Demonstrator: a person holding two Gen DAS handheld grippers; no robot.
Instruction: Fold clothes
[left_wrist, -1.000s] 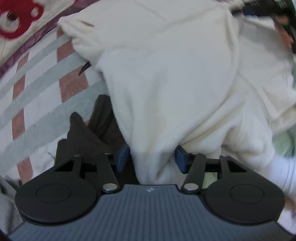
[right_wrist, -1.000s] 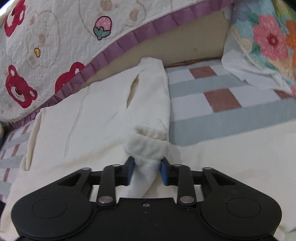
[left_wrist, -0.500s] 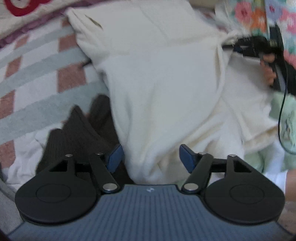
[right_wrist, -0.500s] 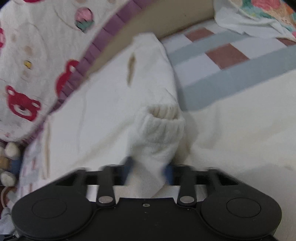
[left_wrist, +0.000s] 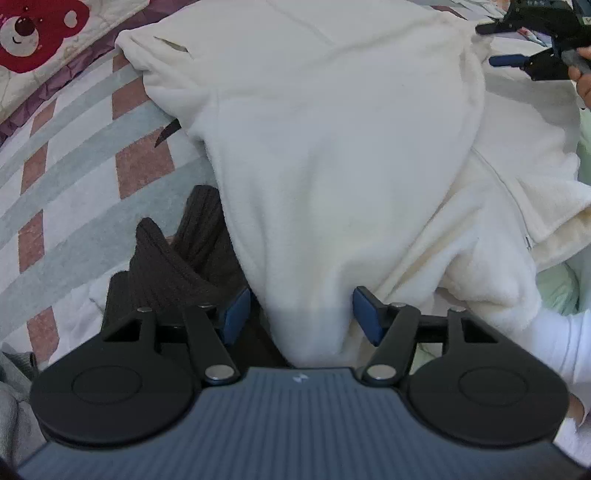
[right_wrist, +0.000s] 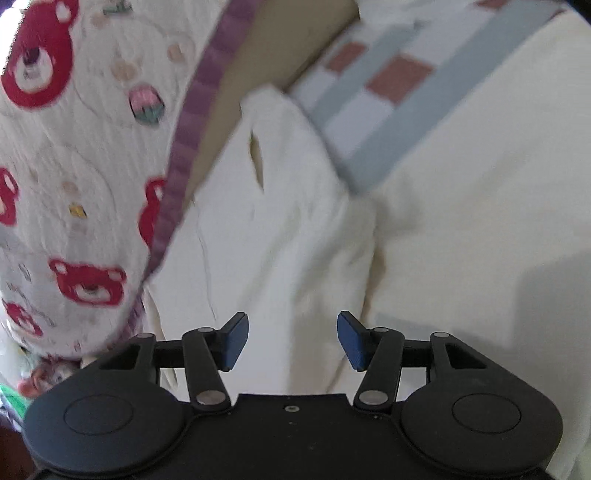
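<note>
- The white fleece top (left_wrist: 332, 155) is spread on the checked bed cover (left_wrist: 74, 177), partly over a brown knit (left_wrist: 173, 258).
- Its bottom edge sits between the closing left gripper (left_wrist: 301, 314); a pinch cannot be told.
- The right gripper (right_wrist: 291, 339) is opening, with nothing pinched.
- The fold should be laid flat and smoothed slowly.

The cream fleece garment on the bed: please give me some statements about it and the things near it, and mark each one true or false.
1. The cream fleece garment lies on a checked bedsheet. True.
2. A dark brown knitted garment lies beside it. True.
3. The right tongs clamp a sleeve cuff. False: their pads stand apart, opening, over loose fleece.
4. The bear-print quilt has a green border. False: the border is purple.
5. The left tongs have fleece between their pads. True.
</note>
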